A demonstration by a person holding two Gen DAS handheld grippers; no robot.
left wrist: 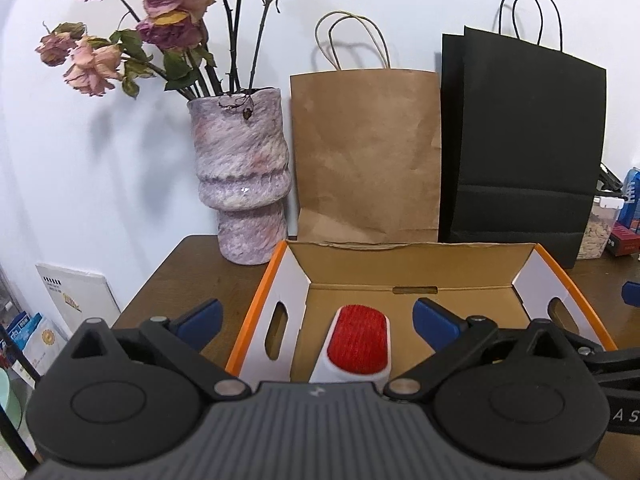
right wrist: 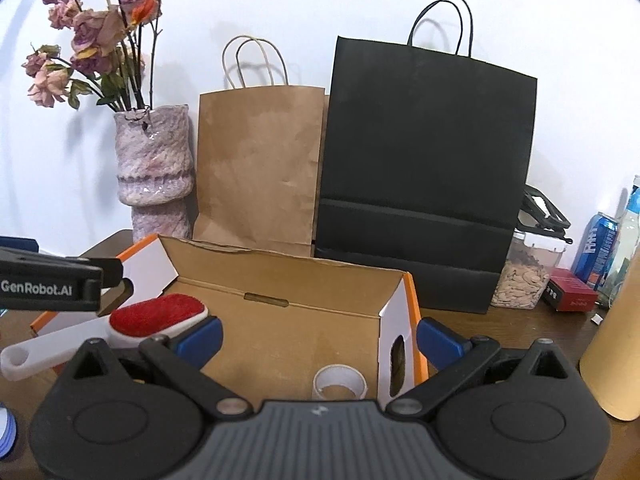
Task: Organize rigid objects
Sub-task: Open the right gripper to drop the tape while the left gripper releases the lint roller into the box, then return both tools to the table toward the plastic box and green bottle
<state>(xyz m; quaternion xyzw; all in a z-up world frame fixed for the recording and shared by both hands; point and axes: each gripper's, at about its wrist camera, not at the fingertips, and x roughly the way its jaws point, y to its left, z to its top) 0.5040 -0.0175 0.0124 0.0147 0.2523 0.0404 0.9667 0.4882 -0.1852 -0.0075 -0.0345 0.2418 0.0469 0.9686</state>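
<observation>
Between my left gripper's (left wrist: pixel 318 314) spread jaws, untouched, lies the red lint brush (left wrist: pixel 354 346) inside the cardboard box (left wrist: pixel 416 264); my right gripper (right wrist: pixel 318 336) also stands spread, empty.

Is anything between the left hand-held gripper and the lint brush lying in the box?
Nothing visible. The left hand-held gripper is open with the lint brush directly ahead between its fingers, lying in the cardboard box, whose top is open.
</observation>
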